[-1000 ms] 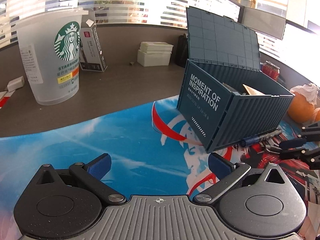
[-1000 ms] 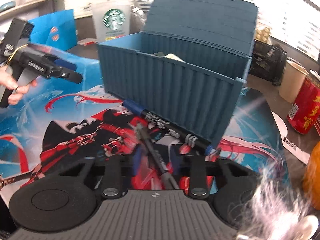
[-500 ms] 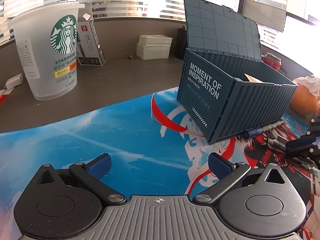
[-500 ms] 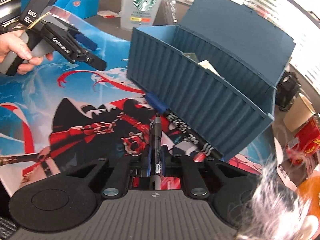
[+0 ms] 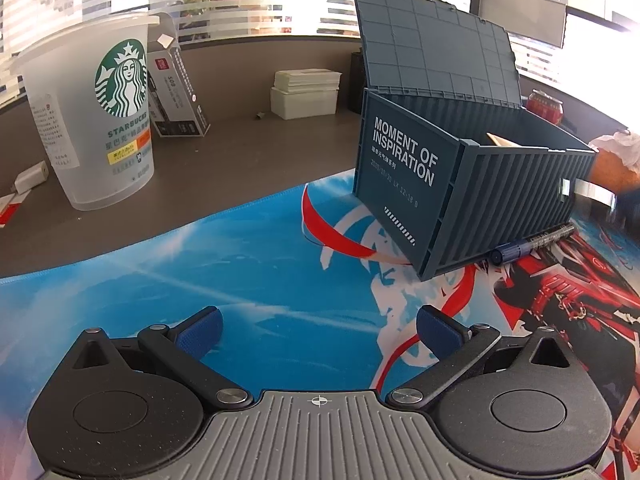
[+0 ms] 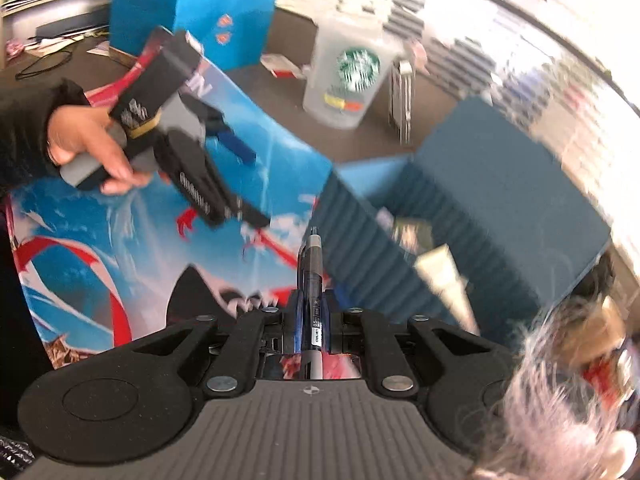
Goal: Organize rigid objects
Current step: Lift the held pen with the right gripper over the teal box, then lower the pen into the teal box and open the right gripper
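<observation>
A: Setting? Office, by the evidence: dark grey counter [image 5: 248, 152] below a wide window with slatted blinds [image 5: 280, 4], and a dark monitor [image 5: 520, 16] at upper right.

B: Supporting items: printed desk mat [image 5: 240, 280], stack of white boxes [image 5: 306, 94], stationery carton [image 5: 178, 92], Starbucks cup [image 5: 96, 120], blue paper bag [image 6: 192, 20]. A cable [image 6: 44, 64] trails across the far counter.

dark teal ribbed box [image 5: 500, 200], white lettering; blue-red patterned mat [image 5: 240, 280]
</observation>
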`<state>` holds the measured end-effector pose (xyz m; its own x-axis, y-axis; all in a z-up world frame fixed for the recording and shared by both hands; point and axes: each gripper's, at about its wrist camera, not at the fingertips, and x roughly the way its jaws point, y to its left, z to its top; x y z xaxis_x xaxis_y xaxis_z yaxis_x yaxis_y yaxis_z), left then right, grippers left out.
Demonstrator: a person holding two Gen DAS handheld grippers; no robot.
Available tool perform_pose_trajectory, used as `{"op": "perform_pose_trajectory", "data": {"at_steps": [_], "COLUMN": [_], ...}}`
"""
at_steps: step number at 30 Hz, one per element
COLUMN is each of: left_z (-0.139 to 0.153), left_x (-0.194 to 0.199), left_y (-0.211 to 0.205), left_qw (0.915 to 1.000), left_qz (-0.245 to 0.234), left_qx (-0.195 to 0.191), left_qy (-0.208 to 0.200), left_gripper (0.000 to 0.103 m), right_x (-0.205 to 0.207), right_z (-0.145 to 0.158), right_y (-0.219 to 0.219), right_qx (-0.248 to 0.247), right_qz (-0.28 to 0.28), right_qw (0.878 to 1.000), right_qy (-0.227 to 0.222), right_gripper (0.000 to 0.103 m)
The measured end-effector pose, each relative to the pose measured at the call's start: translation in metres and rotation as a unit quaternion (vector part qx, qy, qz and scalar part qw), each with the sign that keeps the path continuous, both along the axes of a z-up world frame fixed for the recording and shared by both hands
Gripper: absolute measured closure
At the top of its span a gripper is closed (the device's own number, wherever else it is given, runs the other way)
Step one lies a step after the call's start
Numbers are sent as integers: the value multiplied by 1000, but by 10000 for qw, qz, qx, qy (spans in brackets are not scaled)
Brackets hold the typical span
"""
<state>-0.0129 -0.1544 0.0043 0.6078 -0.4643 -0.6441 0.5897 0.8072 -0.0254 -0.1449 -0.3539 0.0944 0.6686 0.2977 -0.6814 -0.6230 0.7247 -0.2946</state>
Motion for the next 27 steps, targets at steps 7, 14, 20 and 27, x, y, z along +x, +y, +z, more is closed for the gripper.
{"op": "perform_pose_trajectory", "data": {"at_steps": [7, 14, 20, 27], "left_z": [-2, -3, -3, -3], "left_x": [-3, -3, -3, -3], "left_y": [-4, -4, -4, -4], "left_qw": [9998, 9997, 9997, 9997], "left_qz": [-19, -31, -33, -31], "left_qx": [150, 170, 171, 171], "left_qy": [-110, -143, -146, -148], "left_gripper": [0, 0, 0, 0], "right_x": [23, 54, 84, 122], "right_z": [41, 56, 48, 34], "right_y": [0, -8, -11, -15], "right_qx": [-193, -523, -988, -1116], "right_qz": [251, 322, 651, 888], "right_qw": [9988, 9969, 9926, 9897], "right_qy": [-383, -490, -261, 114], "right_gripper": [94, 94, 94, 94]}}
